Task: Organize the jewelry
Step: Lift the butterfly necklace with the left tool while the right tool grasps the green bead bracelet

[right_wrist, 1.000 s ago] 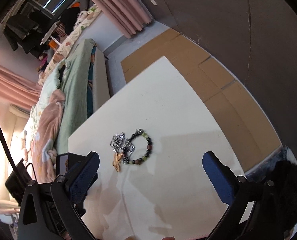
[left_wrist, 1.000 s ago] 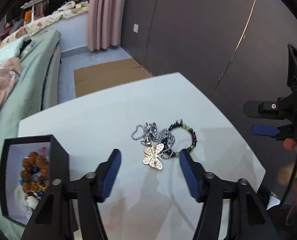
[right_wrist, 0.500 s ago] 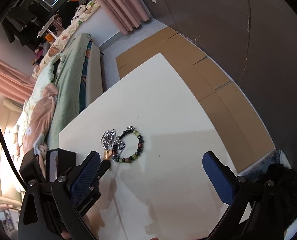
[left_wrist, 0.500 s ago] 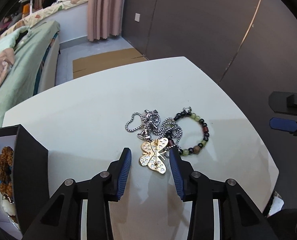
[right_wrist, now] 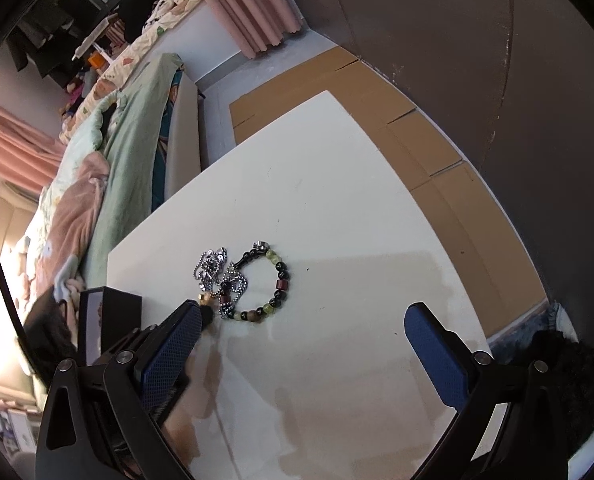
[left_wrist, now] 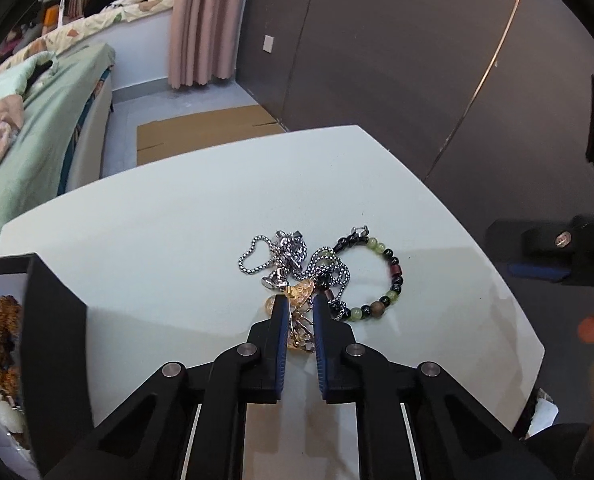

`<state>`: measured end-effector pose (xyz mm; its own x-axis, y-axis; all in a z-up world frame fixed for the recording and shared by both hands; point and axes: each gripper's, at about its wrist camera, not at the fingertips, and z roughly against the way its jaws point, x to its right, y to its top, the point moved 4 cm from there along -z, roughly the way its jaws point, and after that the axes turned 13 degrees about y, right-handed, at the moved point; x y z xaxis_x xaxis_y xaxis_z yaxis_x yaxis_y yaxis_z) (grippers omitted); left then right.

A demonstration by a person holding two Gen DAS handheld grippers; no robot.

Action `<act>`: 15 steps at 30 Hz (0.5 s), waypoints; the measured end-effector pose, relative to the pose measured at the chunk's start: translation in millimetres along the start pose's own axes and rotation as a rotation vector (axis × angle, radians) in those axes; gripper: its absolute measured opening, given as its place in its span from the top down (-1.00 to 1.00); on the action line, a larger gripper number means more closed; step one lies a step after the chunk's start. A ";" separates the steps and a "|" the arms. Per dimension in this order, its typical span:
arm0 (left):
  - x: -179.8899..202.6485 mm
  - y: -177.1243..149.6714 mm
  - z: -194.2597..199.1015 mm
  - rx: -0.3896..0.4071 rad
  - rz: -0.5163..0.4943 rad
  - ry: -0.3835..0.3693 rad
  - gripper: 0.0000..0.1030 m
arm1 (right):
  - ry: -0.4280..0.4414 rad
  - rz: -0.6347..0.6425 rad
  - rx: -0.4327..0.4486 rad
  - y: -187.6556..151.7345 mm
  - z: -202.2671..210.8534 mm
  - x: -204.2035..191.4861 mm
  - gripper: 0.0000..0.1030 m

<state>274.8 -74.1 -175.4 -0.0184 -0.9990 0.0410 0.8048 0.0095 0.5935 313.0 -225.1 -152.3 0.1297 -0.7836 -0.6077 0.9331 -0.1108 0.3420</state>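
White table point(left_wrist: 177, 220) fills the lower half of both views; far corner toward 12 o'clock in the left wrist view. Bed with green cover point(left_wrist: 45, 120) beyond the table edge at 10 o'clock; pink curtain point(left_wrist: 201, 20) at 12 o'clock; flattened cardboard point(left_wrist: 201, 136) on the floor between bed and dark wall.

Black box point(left_wrist: 53, 340), open, white-lined, at 8–9 o'clock on the table's near-left part. Inside it: brown beaded bracelet point(left_wrist: 3, 332) and a pale item below that, too cropped to identify.

Left gripper point(left_wrist: 297, 312): blue pads drawn in close, clenched on the gold butterfly pendant point(left_wrist: 299, 300). Pendant stands on edge between the pads; its far wing shows past the fingertips. Whether it is clear of the table cannot be told.

Right gripper point(right_wrist: 301, 328): released, jaws spread wide, hovering above the table; nothing between them. Its left finger point(right_wrist: 169, 352) partly covers the left gripper's tip in that view.

Silver chain point(left_wrist: 285, 256): bunched in loops at 12 o'clock of the left fingertips, touching the pendant, lying on the table. One loop overlaps the bead bracelet.

Bead bracelet point(left_wrist: 377, 276) (green, black, dark-red beads, metal clasp at the far end): flat on the table at 1–2 o'clock of the left gripper, just beside the chain, its near-left arc under the chain loops.
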 end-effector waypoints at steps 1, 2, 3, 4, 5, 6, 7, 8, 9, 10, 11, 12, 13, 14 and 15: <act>-1.1 -0.1 1.5 0.000 0.004 -0.003 0.76 | 0.000 0.000 -0.003 -0.4 -1.9 -0.1 -0.99; -2.9 0.2 1.8 -0.004 0.013 -0.008 0.76 | 0.000 0.001 -0.006 -0.7 -3.9 -0.5 -0.97; -4.7 0.0 1.4 -0.010 0.024 -0.013 0.76 | 0.000 0.002 -0.009 -1.1 -6.3 -1.2 -0.88; -7.6 -0.1 1.4 -0.016 0.038 -0.019 0.76 | -0.001 0.003 -0.013 -1.0 -8.6 -0.9 -0.75; -11.3 -0.1 2.1 -0.021 0.056 -0.023 0.76 | -0.001 0.004 -0.019 -1.6 -10.7 -0.8 -0.68; -13.9 0.8 3.8 -0.020 0.067 -0.023 0.76 | -0.004 0.001 -0.026 -2.1 -13.7 -0.9 -0.56; -15.3 2.1 4.9 -0.018 0.072 -0.023 0.76 | -0.003 -0.005 -0.033 -2.7 -17.2 -0.7 -0.46; -17.8 3.9 8.9 -0.011 0.080 -0.027 0.76 | -0.001 -0.011 -0.037 -3.3 -20.1 -0.4 -0.42; -19.1 5.7 12.5 -0.004 0.084 -0.033 0.76 | 0.000 -0.018 -0.040 -3.7 -22.7 -0.4 -0.36; -20.0 6.3 15.4 0.002 0.086 -0.037 0.76 | -0.001 -0.021 -0.042 -4.1 -24.6 -0.9 -0.32; -21.7 8.3 21.0 0.014 0.090 -0.042 0.76 | -0.002 -0.025 -0.043 -3.9 -28.0 -1.5 -0.30; -23.2 9.5 25.5 0.023 0.094 -0.046 0.76 | -0.002 -0.026 -0.043 -3.6 -30.2 -2.0 -0.26; -24.7 10.2 28.5 0.029 0.097 -0.049 0.76 | -0.006 -0.026 -0.043 -3.2 -33.2 -2.9 -0.22; -26.8 11.7 33.9 0.040 0.102 -0.054 0.76 | -0.010 -0.024 -0.041 -2.8 -35.2 -3.5 -0.18; -28.5 12.6 37.7 0.047 0.105 -0.055 0.76 | -0.018 -0.019 -0.038 -2.2 -38.1 -4.7 -0.09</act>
<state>263.1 -43.8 -138.8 0.0307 -0.9884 0.1486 0.7756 0.1173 0.6202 323.1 -197.8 -177.4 0.1057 -0.7924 -0.6008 0.9474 -0.1033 0.3029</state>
